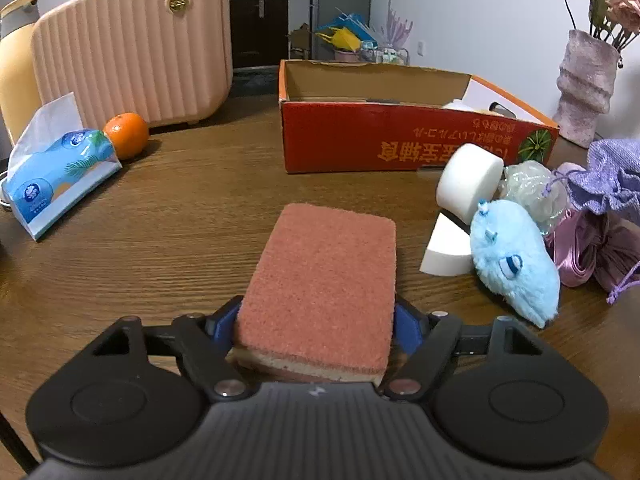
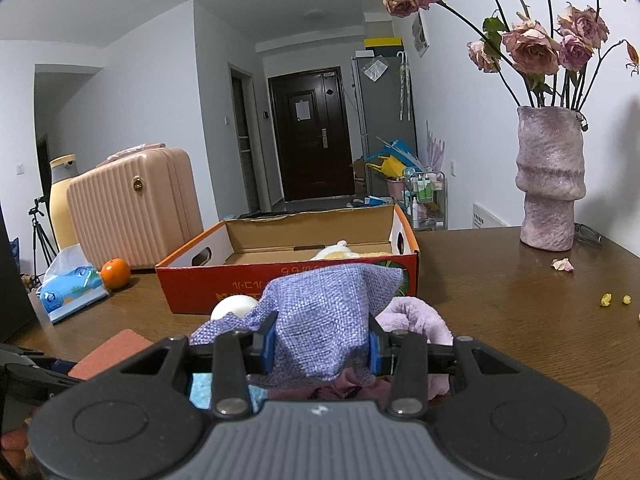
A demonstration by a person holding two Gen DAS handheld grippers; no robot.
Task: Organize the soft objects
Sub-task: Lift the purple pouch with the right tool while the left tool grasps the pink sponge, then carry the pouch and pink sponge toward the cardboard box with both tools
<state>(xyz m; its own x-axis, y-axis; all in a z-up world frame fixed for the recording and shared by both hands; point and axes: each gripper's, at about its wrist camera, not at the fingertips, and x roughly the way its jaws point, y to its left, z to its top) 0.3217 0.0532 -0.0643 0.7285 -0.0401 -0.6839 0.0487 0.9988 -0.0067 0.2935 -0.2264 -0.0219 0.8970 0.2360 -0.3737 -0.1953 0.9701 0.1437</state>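
Note:
A reddish scouring sponge (image 1: pixel 324 268) lies flat on the wooden table, and the blue pads of my left gripper (image 1: pixel 316 324) press on its near end from both sides. To its right sits a pile of soft things: a white foam puck (image 1: pixel 468 184), a white wedge (image 1: pixel 444 252), a blue plush toy (image 1: pixel 516 260) and a clear mesh ball (image 1: pixel 532 188). My right gripper (image 2: pixel 322 346) is shut on a purple woven pouch (image 2: pixel 324 304) held above that pile. Beyond stands the open orange cardboard box (image 1: pixel 384 140), with some pale items in its right end.
A tissue pack (image 1: pixel 56 184), an orange (image 1: pixel 126 136) and a pink ribbed case (image 1: pixel 132 44) occupy the left of the table. A mauve vase (image 2: pixel 550 176) with dried roses stands at the right, with petals and crumbs near it.

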